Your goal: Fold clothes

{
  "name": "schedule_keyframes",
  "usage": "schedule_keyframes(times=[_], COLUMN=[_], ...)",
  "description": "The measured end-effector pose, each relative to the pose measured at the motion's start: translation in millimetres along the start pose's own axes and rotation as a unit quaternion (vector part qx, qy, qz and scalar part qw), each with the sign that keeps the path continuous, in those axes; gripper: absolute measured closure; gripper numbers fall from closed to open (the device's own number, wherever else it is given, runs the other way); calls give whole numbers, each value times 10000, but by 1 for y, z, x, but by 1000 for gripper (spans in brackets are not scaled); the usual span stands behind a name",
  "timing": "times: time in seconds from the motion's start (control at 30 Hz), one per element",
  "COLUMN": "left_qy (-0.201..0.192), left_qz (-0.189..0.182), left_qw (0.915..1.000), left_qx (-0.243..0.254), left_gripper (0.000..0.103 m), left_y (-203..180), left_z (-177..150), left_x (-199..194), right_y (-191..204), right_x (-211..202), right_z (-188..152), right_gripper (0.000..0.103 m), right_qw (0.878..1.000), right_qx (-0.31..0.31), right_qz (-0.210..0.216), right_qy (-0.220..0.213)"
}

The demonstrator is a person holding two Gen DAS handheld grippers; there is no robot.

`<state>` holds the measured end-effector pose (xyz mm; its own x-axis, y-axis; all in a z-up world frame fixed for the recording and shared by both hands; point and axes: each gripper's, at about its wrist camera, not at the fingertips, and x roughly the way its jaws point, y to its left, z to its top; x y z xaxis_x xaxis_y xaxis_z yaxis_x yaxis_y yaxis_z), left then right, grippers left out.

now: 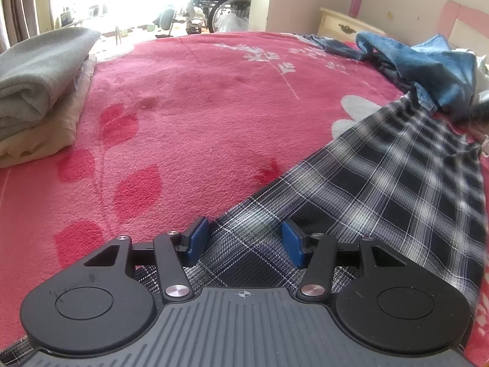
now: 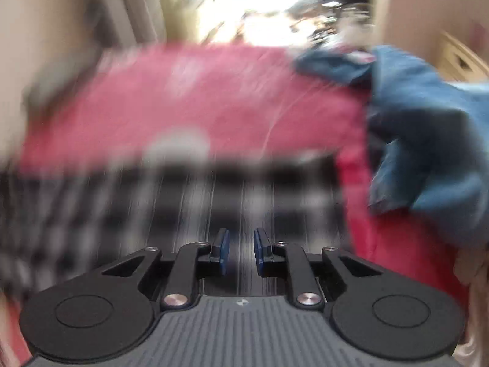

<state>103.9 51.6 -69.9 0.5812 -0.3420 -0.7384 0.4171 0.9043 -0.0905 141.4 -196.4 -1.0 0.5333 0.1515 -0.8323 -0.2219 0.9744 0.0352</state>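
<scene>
The left tool stands about half open above the plaid garment, its blue pads clear of the cloth and holding nothing. The right tool shows a narrow gap between its pads, also over the plaid garment, with nothing visibly pinched; that view is blurred. The plaid garment lies spread on the pink bedspread. Beyond the garment lies a crumpled blue garment. Far left of the plaid garment sits a stack of folded clothes.
</scene>
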Motion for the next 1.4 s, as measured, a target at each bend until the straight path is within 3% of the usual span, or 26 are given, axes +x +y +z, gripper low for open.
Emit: schedule_keyframes(times=[0.03,0.1,0.17,0.23,0.33,0.43,0.47,0.5,0.53,0.6,0.63,0.7,0.77,0.87,0.93,0.97,1.03,1.13,1.2,1.27,1.37,1.4], left_qy=[3,-2,13,34,47,38,34,36,42,55,63,72,64,33,27,28,30,22,-2,-32,-80,-87], left_qz=[-1,21,68,101,100,127,137,146,155,172,175,174,177,194,206,211,215,205,203,209,234,247], left_qw=[10000,10000,10000,9999,9999,9999,9999,9999,9999,9998,9998,9998,9998,9998,9998,9998,9998,9998,9998,9998,9997,9996], left_qx=[0,4,-2,8,7,32,42,48,50,51,57,62,57,64,49,49,42,-4,-53,-48,-71,-92], left_gripper=[50,50,50,50,50,50,50,50,50,50,50,50,50,50,50,50,50,50,50,50,49,49], left_y=[0,-1,-3,-4,-3,-5,-5,-6,-6,-7,-7,-7,-7,-7,-8,-8,-8,-8,-7,-7,-8,-8], left_z=[0,0,0,1,2,1,1,1,1,2,2,3,2,1,1,1,2,2,2,0,-2,-2], left_x=[0,0,0,0,0,0,0,0,0,0,0,0,0,1,1,0,0,1,1,0,0,0], right_y=[2,-30,-68,-87,-74,-52,-51,-58,-74,-100,-101,-103,-74,-32,-20,-29,-50,-87,-84,-61,-22,-23], right_x=[12,28,18,-11,-42,-30,-16,-6,-9,-24,-34,-53,-60,-60,-40,-41,-43,-75,-95,-98,-70,-59], right_z=[-8,-20,-22,-26,-31,-45,-52,-61,-70,-78,-80,-84,-82,-82,-93,-102,-122,-132,-121,-102,-75,-77], right_gripper=[87,87,82,81,81,83,83,73,56,64,65,64,65,65,68,68,68,73,73,73,76,76], right_qw=[9992,9896,9699,9605,9781,9947,9938,9875,9832,9588,9567,9546,9736,9922,9970,9962,9927,9729,9716,9797,9890,9899], right_qx=[-218,211,1267,1832,1423,725,541,475,826,1721,1770,1788,1330,541,94,200,475,1536,1595,1174,436,443], right_qz=[-258,-1418,-2071,-2004,-1179,-652,-974,-1490,-1625,-2244,-2274,-2275,-1655,-734,-597,-743,-1075,-1667,-1504,-1140,-377,-451], right_qy=[233,129,-168,-610,-962,-317,13,177,-41,-270,-415,-713,-841,-849,-477,-400,-268,-461,-885,-1163,-1359,-1272])
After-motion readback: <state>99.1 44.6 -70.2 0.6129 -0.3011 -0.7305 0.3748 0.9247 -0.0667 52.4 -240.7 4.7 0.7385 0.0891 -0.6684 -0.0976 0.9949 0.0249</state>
